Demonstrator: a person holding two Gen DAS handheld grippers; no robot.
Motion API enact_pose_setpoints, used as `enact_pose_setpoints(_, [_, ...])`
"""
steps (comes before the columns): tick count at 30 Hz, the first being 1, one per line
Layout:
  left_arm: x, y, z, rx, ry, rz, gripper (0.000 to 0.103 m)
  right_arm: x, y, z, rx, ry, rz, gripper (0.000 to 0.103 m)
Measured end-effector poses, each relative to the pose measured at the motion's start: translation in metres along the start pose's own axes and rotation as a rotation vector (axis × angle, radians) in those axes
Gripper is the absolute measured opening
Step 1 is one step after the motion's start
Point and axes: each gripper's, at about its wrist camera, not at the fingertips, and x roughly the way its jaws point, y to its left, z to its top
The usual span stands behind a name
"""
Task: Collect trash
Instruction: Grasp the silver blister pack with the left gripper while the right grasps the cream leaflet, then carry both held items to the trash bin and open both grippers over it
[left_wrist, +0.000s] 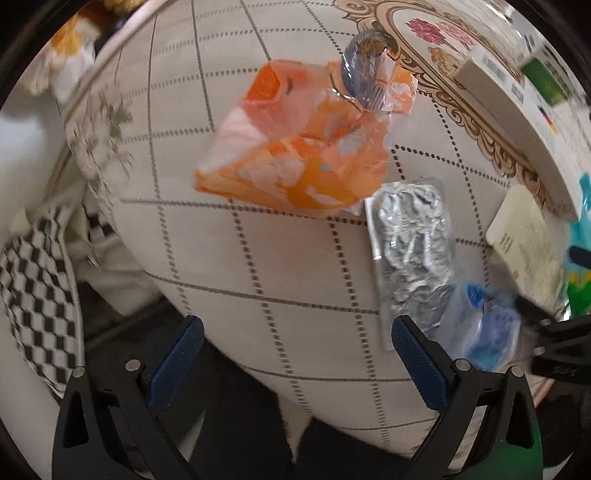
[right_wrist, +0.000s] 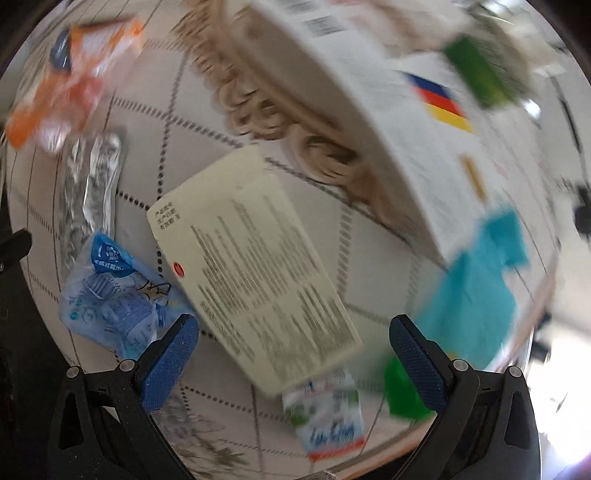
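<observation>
On the desk (left_wrist: 258, 258), covered by a white cloth with a dotted grid, the trash lies spread out. The left claw (left_wrist: 295, 365) is spread wide and empty; the crumpled orange wrapper (left_wrist: 303, 147) lies well ahead of it, and the creased silver foil pack (left_wrist: 413, 254) sits just by its right finger. The right claw (right_wrist: 293, 363) is likewise spread and empty, with the flat cream box (right_wrist: 258, 266) between its fingers and the blue plastic wrapper (right_wrist: 110, 295) touching the left pad. Only the right wrist view shows a small green-and-white sachet (right_wrist: 328, 413) under the box.
</observation>
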Motion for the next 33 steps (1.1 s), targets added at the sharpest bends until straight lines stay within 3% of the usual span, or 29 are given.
enact_pose_setpoints(3, [-0.001,-0.011,0.004,-0.031,0.019,-0.011,0.099,0.007,-0.007,0.004,0.013,0.01,0.058,0.102])
enact_pose_setpoints(4, [-0.002,-0.016,0.006,-0.039,0.022,-0.02,0.097,0.008,-0.012,0.004,0.052,0.004,0.088,0.093])
enact_pose_setpoints(10, [-0.013,-0.06,0.039,-0.074,0.048,-0.068,0.096,0.01,-0.071,-0.021,0.491,0.0,0.181,0.091])
enact_pose_setpoints(13, [-0.007,-0.084,0.05,-0.073,0.088,-0.064,0.084,0.011,-0.083,-0.03,0.621,-0.007,0.273,0.091])
enact_pose_setpoints(15, [-0.008,-0.096,0.053,-0.066,0.096,-0.041,0.075,0.013,-0.083,-0.03,0.632,-0.005,0.299,0.091])
enact_pose_setpoints(17, [-0.019,-0.109,0.054,-0.04,0.077,-0.047,0.059,0.014,-0.083,-0.03,0.606,-0.016,0.251,0.091])
enact_pose_setpoints(21, [-0.037,-0.131,0.053,0.041,0.049,0.006,0.059,0.012,-0.064,-0.029,0.594,-0.06,0.179,0.088])
enact_pose_setpoints(24, [-0.051,-0.129,0.053,0.07,0.016,0.051,0.053,0.005,-0.05,-0.04,0.653,-0.049,0.268,0.087])
enact_pose_setpoints(27, [-0.062,-0.134,0.051,0.067,0.034,0.026,0.055,0.005,-0.034,-0.043,0.643,-0.006,0.321,0.089])
enact_pose_setpoints(30, [-0.066,-0.146,0.061,0.042,0.039,0.002,0.058,0.005,-0.02,-0.035,0.596,0.007,0.278,0.094])
enact_pose_setpoints(33, [-0.079,-0.163,0.062,0.051,0.021,0.023,0.053,0.009,0.003,-0.023,0.577,0.003,0.199,0.095])
